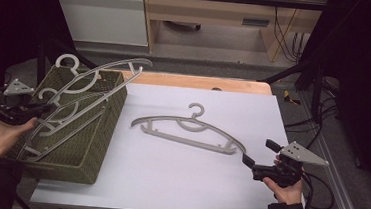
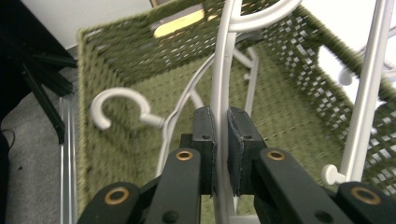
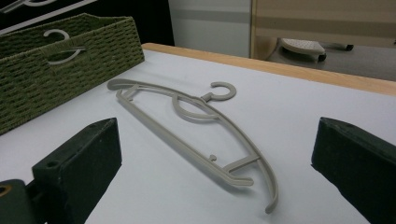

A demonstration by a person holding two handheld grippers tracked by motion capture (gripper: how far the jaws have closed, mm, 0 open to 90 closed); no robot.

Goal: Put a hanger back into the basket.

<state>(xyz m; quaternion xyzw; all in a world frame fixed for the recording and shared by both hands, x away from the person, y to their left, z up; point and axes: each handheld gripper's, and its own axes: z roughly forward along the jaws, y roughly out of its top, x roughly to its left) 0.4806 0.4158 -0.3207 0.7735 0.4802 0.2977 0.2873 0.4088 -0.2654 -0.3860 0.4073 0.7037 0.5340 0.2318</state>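
1. The left gripper (image 1: 40,108), held at the left edge of the table, has its 2 black jaws clamped on the thin rod of a pale grey plastic hanger (image 1: 98,75). In the left gripper view the pads (image 2: 205,128) press that rod from both sides.
2. That held hanger leans tilted over the green woven basket (image 1: 97,150), its upper arm sticking out past the basket's far rim.
3. More pale grey hangers (image 1: 59,119) lie inside the basket, hooks toward the far left; how many I cannot tell.
4. The basket sits on the left part of the white tabletop (image 1: 167,183), partly overhanging its left side.
5. 1 grey plastic hanger with a curved top bar (image 1: 189,130) lies flat on the white surface near the middle, its hook pointing to the far side, well apart from the basket.
6. The right gripper (image 1: 257,153) rests low at the right side of the table, jaws spread wide with nothing between them.
7. Its tips point at the right end of the flat hanger, just beside it but not touching.
8. In the right gripper view, that hanger (image 3: 196,135) lies ahead between the 2 open jaws.
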